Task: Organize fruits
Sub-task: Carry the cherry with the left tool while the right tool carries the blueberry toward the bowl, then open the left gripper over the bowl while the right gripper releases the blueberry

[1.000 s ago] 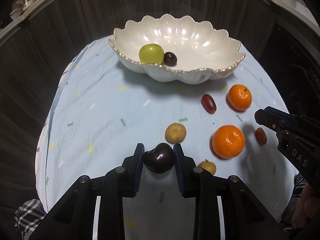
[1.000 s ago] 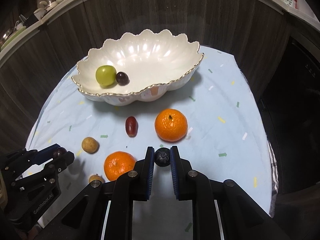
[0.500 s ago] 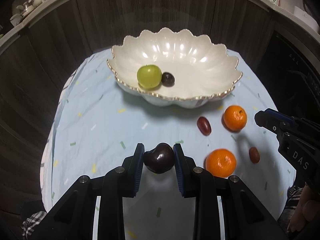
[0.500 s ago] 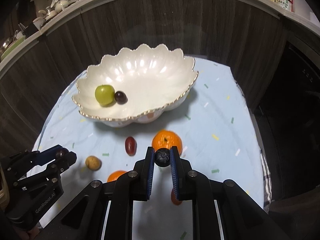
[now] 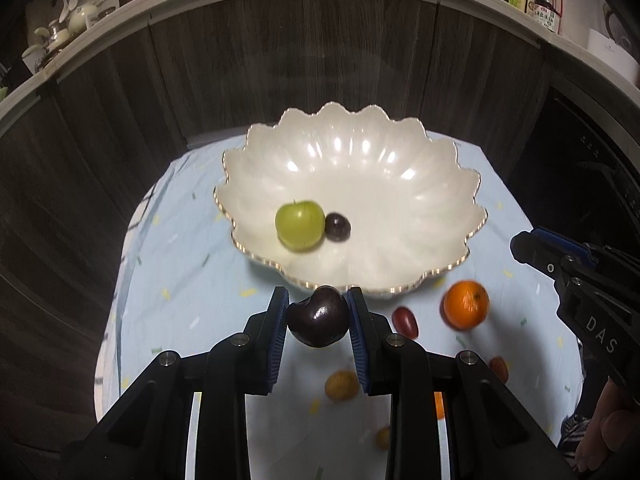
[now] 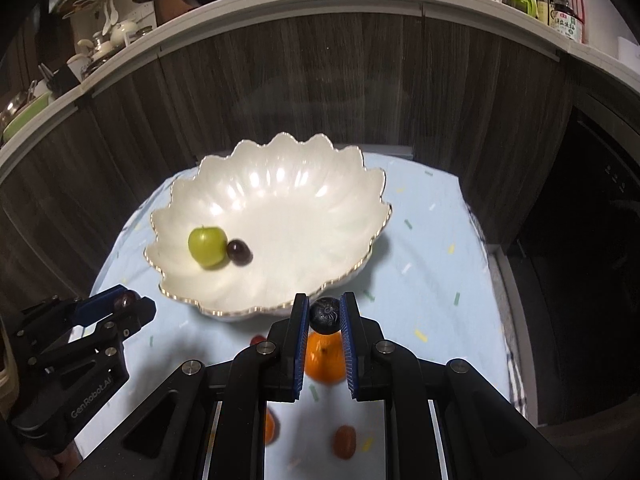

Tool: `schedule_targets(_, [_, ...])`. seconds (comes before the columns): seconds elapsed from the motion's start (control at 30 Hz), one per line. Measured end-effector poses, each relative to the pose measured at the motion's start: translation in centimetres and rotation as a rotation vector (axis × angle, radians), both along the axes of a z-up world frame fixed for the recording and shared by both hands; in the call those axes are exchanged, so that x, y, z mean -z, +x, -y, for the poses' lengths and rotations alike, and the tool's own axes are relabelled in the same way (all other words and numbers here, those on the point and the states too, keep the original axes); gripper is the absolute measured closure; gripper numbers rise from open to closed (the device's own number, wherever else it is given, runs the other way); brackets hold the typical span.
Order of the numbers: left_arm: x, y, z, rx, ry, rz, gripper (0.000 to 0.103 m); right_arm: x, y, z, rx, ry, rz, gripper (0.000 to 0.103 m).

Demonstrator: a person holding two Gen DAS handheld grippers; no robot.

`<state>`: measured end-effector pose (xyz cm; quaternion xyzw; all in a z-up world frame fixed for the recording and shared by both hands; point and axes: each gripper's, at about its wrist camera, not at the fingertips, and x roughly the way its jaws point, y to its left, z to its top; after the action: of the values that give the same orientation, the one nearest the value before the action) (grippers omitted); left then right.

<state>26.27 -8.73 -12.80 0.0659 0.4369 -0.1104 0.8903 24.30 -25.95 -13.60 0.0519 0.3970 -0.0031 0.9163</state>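
My left gripper [image 5: 318, 318] clamps a dark plum [image 5: 319, 322]; my right gripper [image 6: 325, 316] pinches a blueberry [image 6: 325, 315]. Both hang just short of the bowl [image 5: 440, 184] rim. I'd carry each past the scalloped edge, lower near the green fruit [image 5: 300, 225], then release gently so nothing rolls out.

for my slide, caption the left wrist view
Left gripper holding a dark cherry near a white bowl with two fruits inside.

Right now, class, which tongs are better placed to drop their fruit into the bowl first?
Roughly even: left tongs hold the dark cherry, right tongs the blueberry, both near the bowl rim.
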Motion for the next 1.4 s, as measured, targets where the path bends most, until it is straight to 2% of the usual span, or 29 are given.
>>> schedule_targets(0.6, [-0.3,3.5,1.2,0.001,0.001,0.031,0.073,-0.7,3.2,0.8,0.002,0.007,0.038,0.087])
schedule_targets(0.9, [0.4,6.2,1.2,-0.014,-0.001,0.025,0.073,-0.2,5.9,0.5,-0.009,-0.007,0.039,0.088])
schedule_targets(1.4, [1.9,7.9,1.5,-0.014,-0.018,-0.013,0.073,1.0,7.8,0.6,-0.015,0.008,0.019,0.088])
